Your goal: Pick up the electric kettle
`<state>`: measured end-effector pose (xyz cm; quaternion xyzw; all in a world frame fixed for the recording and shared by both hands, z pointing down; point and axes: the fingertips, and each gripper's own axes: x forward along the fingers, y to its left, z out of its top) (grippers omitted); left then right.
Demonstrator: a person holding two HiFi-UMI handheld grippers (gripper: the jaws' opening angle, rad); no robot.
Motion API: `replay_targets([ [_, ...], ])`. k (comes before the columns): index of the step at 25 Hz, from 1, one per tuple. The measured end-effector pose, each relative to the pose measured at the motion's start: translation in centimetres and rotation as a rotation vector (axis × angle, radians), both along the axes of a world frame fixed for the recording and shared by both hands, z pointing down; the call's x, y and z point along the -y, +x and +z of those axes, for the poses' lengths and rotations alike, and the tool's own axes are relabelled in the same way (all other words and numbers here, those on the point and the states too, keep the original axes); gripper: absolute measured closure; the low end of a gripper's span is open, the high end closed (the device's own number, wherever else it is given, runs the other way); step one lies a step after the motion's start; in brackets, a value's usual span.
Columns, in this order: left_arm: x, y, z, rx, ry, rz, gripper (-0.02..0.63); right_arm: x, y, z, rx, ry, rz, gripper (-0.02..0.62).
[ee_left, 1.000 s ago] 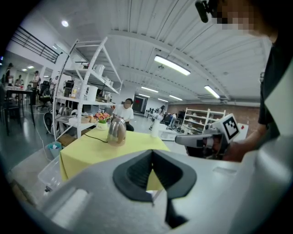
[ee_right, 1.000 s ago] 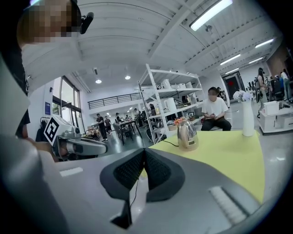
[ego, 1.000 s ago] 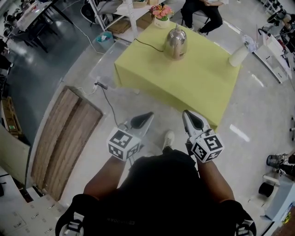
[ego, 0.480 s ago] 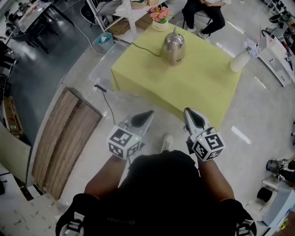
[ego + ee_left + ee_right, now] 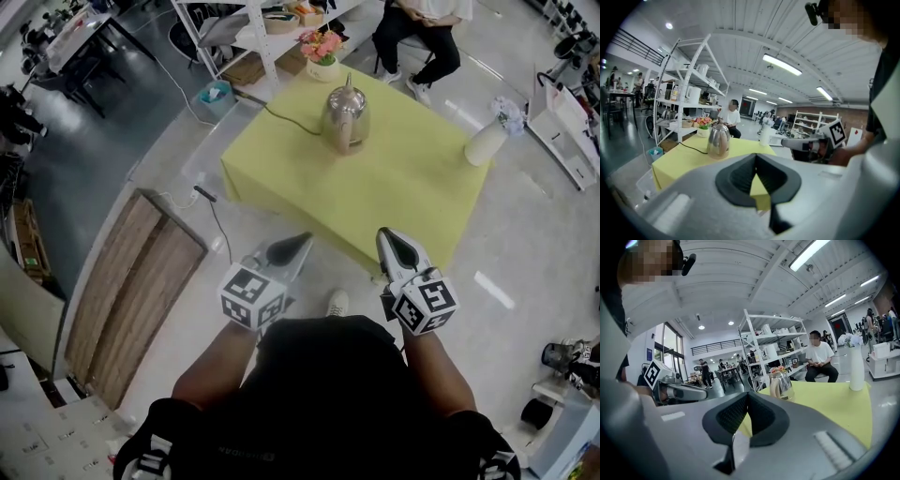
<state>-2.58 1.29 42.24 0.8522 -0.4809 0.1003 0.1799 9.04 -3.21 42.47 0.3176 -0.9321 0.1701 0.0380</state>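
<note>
The steel electric kettle [image 5: 345,119] stands upright on the far part of the table, which is covered by a yellow-green cloth [image 5: 403,197], with its black cord [image 5: 286,118] trailing off to the left. Both grippers are held out short of the table's near edge, over the floor. My left gripper [image 5: 298,241] is shut and empty, and my right gripper [image 5: 385,235] is shut and empty too. The kettle [image 5: 718,140] shows well ahead of the left gripper [image 5: 756,155]. Beyond the right gripper [image 5: 747,394], the kettle [image 5: 781,385] stands far off.
A white bottle [image 5: 488,142] stands at the table's right corner, and a flower pot [image 5: 322,49] at its far edge. A seated person [image 5: 422,23] and white shelving [image 5: 244,28] lie behind. A wooden panel [image 5: 131,281], power strip [image 5: 203,194] and blue bin [image 5: 214,92] are left.
Both grippers have been carried forward toward the table, still shut. The table and kettle sit lower and nearer in the head view.
</note>
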Motion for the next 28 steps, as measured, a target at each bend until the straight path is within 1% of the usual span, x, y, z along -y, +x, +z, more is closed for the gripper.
replay_targets([
  [5, 1.4, 1.2, 0.2, -0.006, -0.006, -0.021, 0.604, 2.0, 1.5, 0.0, 0.018, 0.004, -0.004, 0.591],
  [10, 2.2, 1.7, 0.8, 0.016, -0.031, -0.037, 0.604, 3.6, 2.3, 0.1, 0.033, -0.008, -0.01, 0.591],
  [15, 3.1, 1.5, 0.3, 0.034, -0.031, -0.044, 0.604, 4.3, 2.4, 0.3, 0.055, -0.014, -0.015, 0.591],
  [20, 3.8, 0.5, 0.2, 0.047, -0.031, -0.061, 0.604, 4.6, 2.5, 0.8, 0.061, -0.021, -0.011, 0.591],
  [24, 4.3, 0.5, 0.3, 0.043, -0.032, -0.05, 0.604, 4.8, 2.5, 1.0, 0.055, -0.025, -0.002, 0.591],
  [28, 5.6, 0.7, 0.6, 0.04, -0.028, -0.013, 0.604, 5.2, 1.4, 1.2, 0.039, -0.023, -0.01, 0.591],
])
